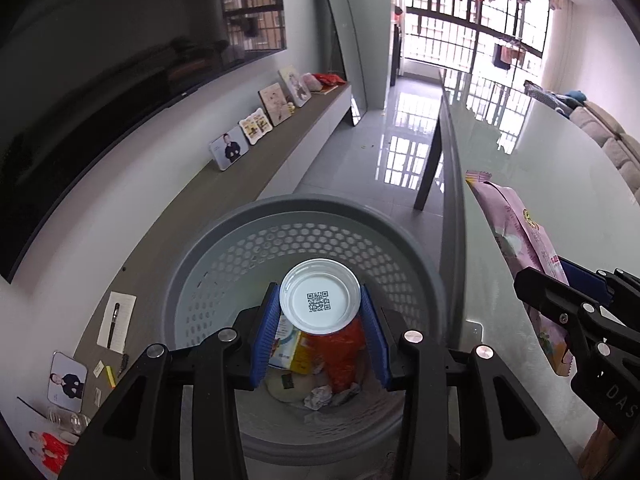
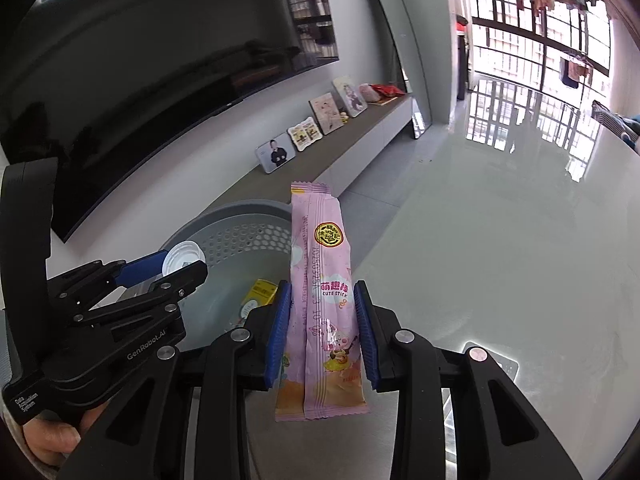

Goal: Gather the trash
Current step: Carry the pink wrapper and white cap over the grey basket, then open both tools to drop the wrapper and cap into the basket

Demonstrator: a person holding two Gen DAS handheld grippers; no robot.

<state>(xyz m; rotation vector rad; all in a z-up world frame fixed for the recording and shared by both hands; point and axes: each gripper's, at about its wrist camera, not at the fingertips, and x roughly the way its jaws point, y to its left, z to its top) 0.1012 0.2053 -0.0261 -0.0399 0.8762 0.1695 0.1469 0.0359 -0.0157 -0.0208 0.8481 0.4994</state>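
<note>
Grey basket (image 1: 224, 236) beside table (image 2: 500, 240), holds crumpled trash; left gripper (image 1: 320, 320) clamps white lid (image 1: 319, 297) above; right gripper (image 2: 322, 320) clamps pink wrapper (image 2: 320, 280).

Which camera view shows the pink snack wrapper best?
The right wrist view: the pink snack wrapper stands whole and centred between the jaws, its print readable. The left wrist view shows it only obliquely at the right edge, partly hidden.

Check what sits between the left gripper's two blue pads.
A round white plastic lid with a QR code, pinched between the blue pads above the grey perforated basket, in the left wrist view.
</note>
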